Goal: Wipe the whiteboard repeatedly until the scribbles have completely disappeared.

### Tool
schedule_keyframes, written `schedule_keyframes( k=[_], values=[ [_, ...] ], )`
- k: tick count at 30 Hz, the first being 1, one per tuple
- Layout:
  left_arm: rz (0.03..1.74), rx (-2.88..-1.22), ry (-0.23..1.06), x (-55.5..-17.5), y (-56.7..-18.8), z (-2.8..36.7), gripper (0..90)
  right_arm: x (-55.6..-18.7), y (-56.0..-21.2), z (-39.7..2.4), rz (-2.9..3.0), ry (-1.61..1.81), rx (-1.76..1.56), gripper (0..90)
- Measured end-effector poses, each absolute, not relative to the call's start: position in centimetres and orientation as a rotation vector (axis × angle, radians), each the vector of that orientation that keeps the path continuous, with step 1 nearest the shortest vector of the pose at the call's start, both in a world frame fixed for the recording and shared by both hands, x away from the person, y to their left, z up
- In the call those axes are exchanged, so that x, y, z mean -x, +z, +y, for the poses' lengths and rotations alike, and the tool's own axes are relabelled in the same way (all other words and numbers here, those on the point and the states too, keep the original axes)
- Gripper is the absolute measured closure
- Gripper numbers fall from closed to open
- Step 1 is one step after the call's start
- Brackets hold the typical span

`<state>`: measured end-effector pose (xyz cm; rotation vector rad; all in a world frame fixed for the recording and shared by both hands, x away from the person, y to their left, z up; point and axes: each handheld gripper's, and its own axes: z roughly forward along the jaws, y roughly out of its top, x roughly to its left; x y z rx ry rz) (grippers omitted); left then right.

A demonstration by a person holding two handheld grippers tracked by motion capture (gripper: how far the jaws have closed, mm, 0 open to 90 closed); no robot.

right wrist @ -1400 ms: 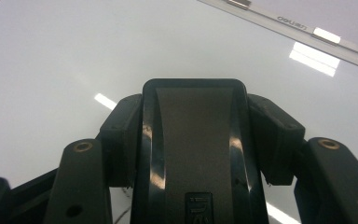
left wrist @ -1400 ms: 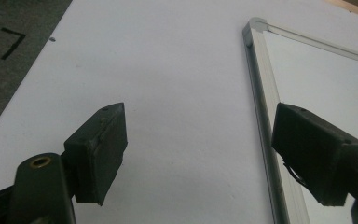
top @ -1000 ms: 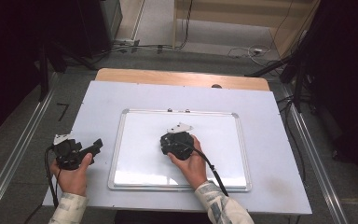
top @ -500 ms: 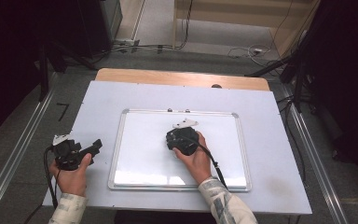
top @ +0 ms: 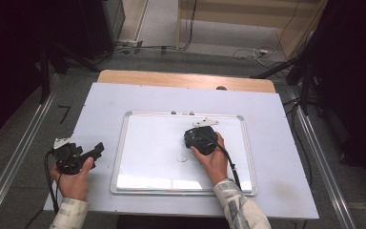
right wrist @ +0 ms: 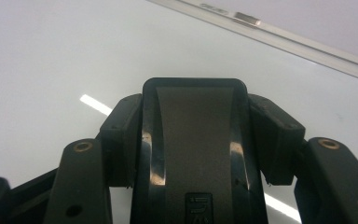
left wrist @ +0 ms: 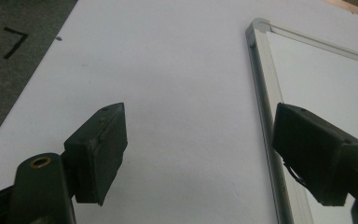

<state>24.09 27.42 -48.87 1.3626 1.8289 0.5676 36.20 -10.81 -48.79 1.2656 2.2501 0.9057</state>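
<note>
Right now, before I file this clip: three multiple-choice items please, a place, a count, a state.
1. Left tool is: A over the whiteboard; B off the table; C over the table, left of the whiteboard.
2. Tools over the whiteboard: A none; B one; C two.
3. Right tool: A shut on a black eraser; B open; C shut on a pen.
C, it sits beside the frame; B, the right one alone; A, its jaws clamp the eraser's sides.

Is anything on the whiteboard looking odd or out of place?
One small thing: a faint dark mark remains mid-board on the whiteboard, left of the black eraser clamped in the right hand-held gripper. Nothing looks askew or damaged.
</note>
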Motion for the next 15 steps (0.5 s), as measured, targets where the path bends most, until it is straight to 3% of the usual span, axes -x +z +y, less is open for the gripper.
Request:
schedule_keyframes(
  k=[15],
  values=[
    [1.84, -1.349, 0.57, -23.9, -48.9, 27.6, 19.2, -36.9, -48.7, -11.8, 2.228, 0.886, -1.288, 39.3]
  ],
)
